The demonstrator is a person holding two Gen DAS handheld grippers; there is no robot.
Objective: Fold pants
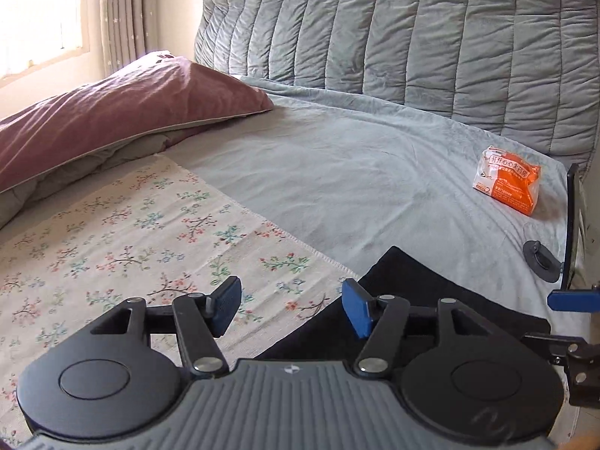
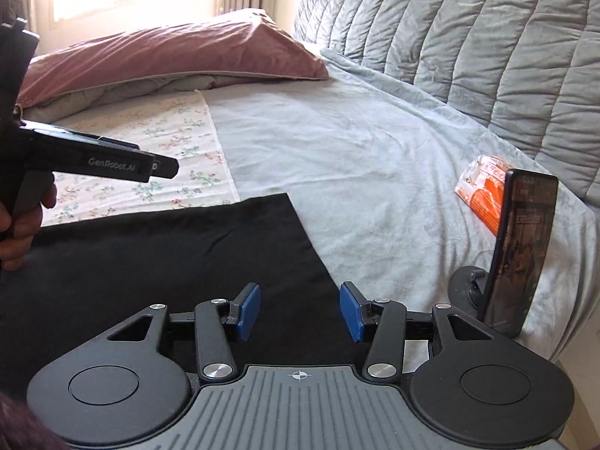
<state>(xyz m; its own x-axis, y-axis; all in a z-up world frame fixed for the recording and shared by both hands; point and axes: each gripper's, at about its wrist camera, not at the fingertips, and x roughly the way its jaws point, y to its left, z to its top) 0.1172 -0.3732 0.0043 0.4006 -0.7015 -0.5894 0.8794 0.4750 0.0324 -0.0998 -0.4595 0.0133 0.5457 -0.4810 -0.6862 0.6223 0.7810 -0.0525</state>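
Pants (image 2: 168, 262) on bed (image 2: 375, 150), pillow (image 2: 168, 56) behind

L gripper (image 1: 290, 309) & R gripper (image 2: 300, 313): jaws apart, empty.

Pants (image 2: 168, 258) were plain black, no pattern. Bed sheet (image 1: 356, 172) was pale grey-blue, plain. Cloth (image 1: 123, 232) beside the pants was cream with a small floral print: pink, blue and green sprigs. Pillow (image 1: 123, 112) was dusty maroon with a grey edge. Quilted cover (image 1: 412, 37) at the back was grey-green, stitched in long channels. Packet (image 1: 508, 182) was orange and white with printed text. Curtain (image 1: 120, 11) was beige with tiny flowers. Both grippers had black bodies; fingers (image 2: 249, 311) had blue pads. Phone (image 2: 525, 247) was dark, on a black stand (image 2: 465, 287).
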